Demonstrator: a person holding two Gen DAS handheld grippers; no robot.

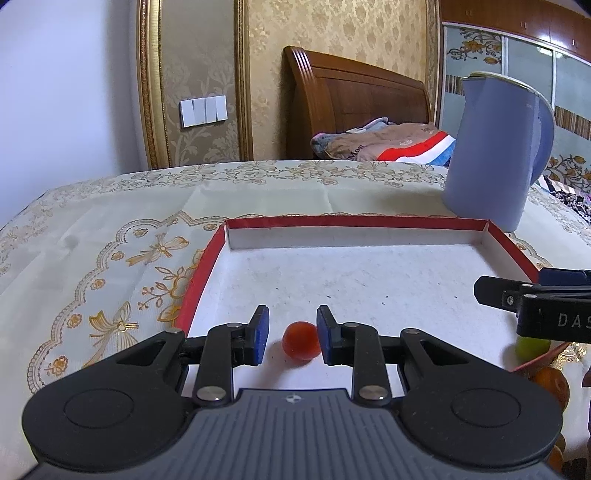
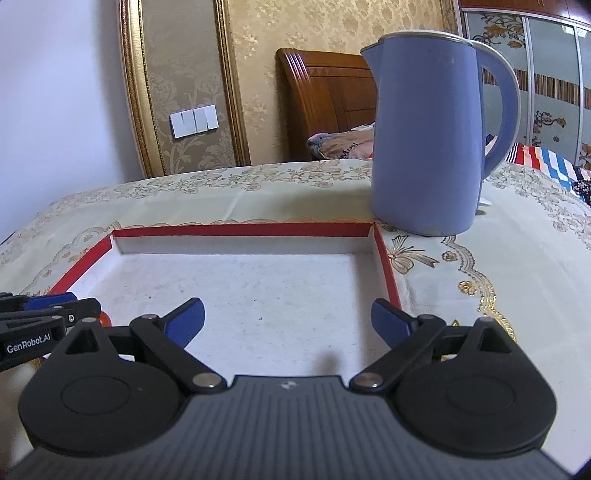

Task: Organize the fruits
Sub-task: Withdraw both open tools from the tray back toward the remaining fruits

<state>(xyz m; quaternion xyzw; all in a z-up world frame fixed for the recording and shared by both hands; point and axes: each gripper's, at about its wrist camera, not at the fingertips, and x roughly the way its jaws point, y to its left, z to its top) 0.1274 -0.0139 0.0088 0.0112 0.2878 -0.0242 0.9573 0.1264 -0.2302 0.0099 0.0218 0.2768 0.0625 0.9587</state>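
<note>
This is a bedroom in a home. Straight ahead of the grippers, past the cream tablecloth with gold floral embroidery (image 1: 110, 229), stands a carved brown wooden headboard (image 1: 351, 99) with rumpled patterned bedding (image 1: 388, 146) at its foot. Behind it the wall carries beige damask wallpaper (image 1: 332, 33) framed in gilt moulding, with a white bank of light switches (image 1: 203, 110) ahead to the left. A wardrobe with flower-printed sliding doors (image 2: 546, 81) fills the far right.

The left gripper (image 2: 55, 314), seen at the left edge of the right wrist view, bears white lettering "GenRobot.AI" on its black side. The right gripper (image 1: 535, 295), in the left wrist view, shows "DAS", cut off by the frame. A folded blanket (image 1: 388, 146) carries the partial word "Mosi".
</note>
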